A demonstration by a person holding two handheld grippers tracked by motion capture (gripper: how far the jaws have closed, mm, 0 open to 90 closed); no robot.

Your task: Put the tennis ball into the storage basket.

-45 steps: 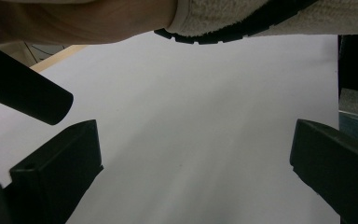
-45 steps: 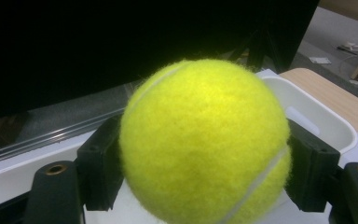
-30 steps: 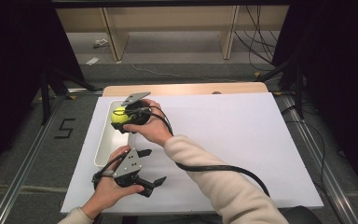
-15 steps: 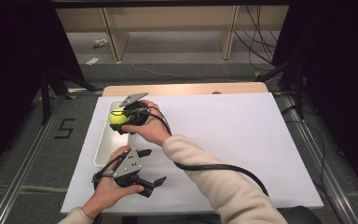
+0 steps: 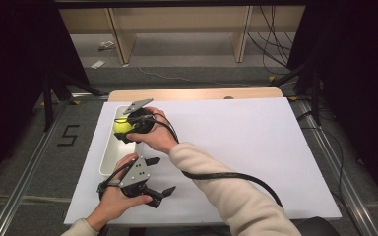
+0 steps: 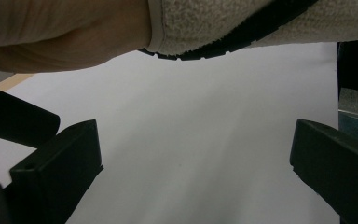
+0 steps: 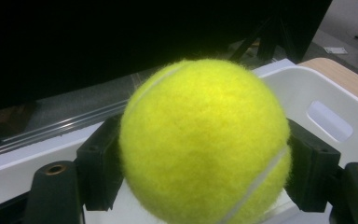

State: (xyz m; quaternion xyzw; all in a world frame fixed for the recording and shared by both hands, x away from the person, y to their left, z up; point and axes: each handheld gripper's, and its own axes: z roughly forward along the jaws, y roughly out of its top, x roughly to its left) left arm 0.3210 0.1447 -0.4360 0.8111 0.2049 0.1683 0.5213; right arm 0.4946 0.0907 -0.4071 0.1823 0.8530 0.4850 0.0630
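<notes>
A yellow tennis ball [image 5: 121, 127] [image 7: 205, 140] sits clamped between the black jaws of my right gripper [image 5: 124, 129] [image 7: 205, 161], held over the white bin [image 5: 109, 156] [image 7: 328, 109] at the table's left. In the right gripper view the ball hangs just above the bin's inside. My left gripper [image 5: 160, 178] [image 6: 193, 179] rests low near the front edge on the white sheet [image 5: 236, 147] [image 6: 196, 140], jaws spread wide with nothing between them. The right forearm's cream sleeve [image 6: 223, 18] crosses above it.
The bin is long and narrow with a handle slot [image 7: 329, 121] in its end wall. A strip of wooden tabletop [image 5: 192, 93] shows past the sheet's far edge. Metal rails and dark floor flank the table. A black cable [image 5: 226, 176] trails from the right gripper.
The right gripper with the ball has barely shifted, staying over the bin. The left gripper has not moved.
</notes>
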